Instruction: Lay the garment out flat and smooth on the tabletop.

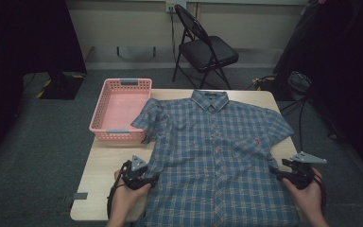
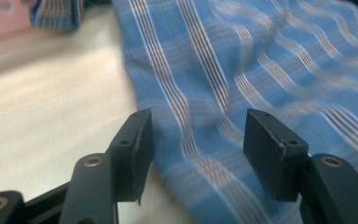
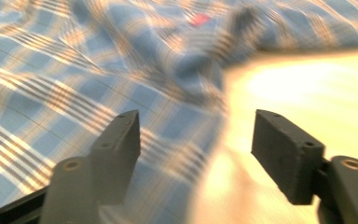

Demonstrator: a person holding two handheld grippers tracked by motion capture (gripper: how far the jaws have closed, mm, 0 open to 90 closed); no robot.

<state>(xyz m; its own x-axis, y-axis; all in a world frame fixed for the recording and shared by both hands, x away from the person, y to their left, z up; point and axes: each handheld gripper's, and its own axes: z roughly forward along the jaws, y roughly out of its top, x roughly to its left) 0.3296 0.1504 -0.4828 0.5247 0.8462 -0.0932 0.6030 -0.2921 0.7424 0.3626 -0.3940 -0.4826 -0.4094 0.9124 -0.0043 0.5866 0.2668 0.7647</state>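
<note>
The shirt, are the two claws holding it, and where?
No. The left gripper and right gripper are both open at the side edges of the shirt, gripping nothing.

Black folding chair [image 1: 207, 49] on grey carpet [image 1: 42, 137].

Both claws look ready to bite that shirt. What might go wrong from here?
The open left gripper straddles the edge of the blue plaid short-sleeved shirt; it may pinch one layer only or slip off. The open right gripper sits half over bare wooden table, so it could miss the cloth. One sleeve overlaps the pink plastic basket and might drag it.
</note>
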